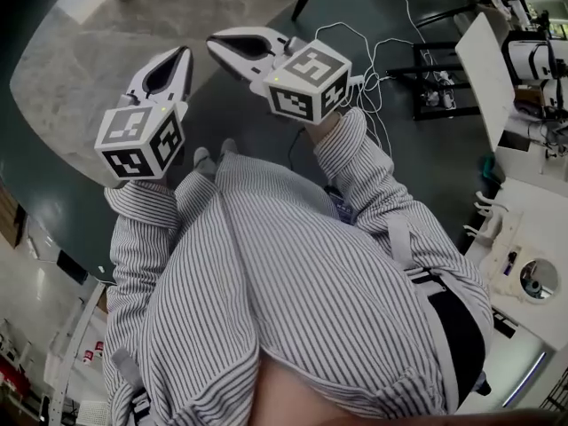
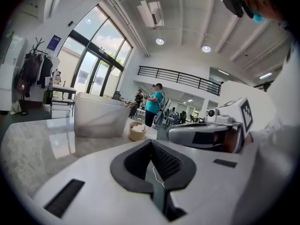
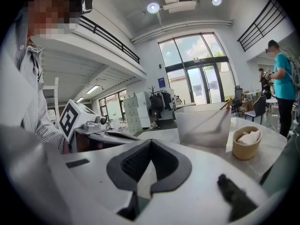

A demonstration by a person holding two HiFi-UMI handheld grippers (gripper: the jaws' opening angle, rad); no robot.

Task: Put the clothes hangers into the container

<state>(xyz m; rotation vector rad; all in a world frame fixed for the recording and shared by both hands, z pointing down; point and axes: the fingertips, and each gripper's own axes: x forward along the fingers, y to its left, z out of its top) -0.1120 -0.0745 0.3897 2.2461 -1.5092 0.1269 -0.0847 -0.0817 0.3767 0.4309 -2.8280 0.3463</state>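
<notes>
Both gripper views show the translucent container (image 2: pixel 101 121) on the marble table (image 2: pixel 33 149), with a tan bowl (image 2: pixel 138 131) just beside it. The head view omits both. It shows the left gripper (image 1: pixel 183 53) and right gripper (image 1: pixel 215 41) with jaws closed, empty, over dark floor (image 1: pixel 266 140) beside the table's curved edge.

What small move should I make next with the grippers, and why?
Probably move in over the table and look around for a loose hanger. Both the left gripper and the right gripper are shut and empty, held in the air by the table's near edge. The container, with something wooden poking from it, stands beside a small bowl; no loose hanger is in view.
</notes>
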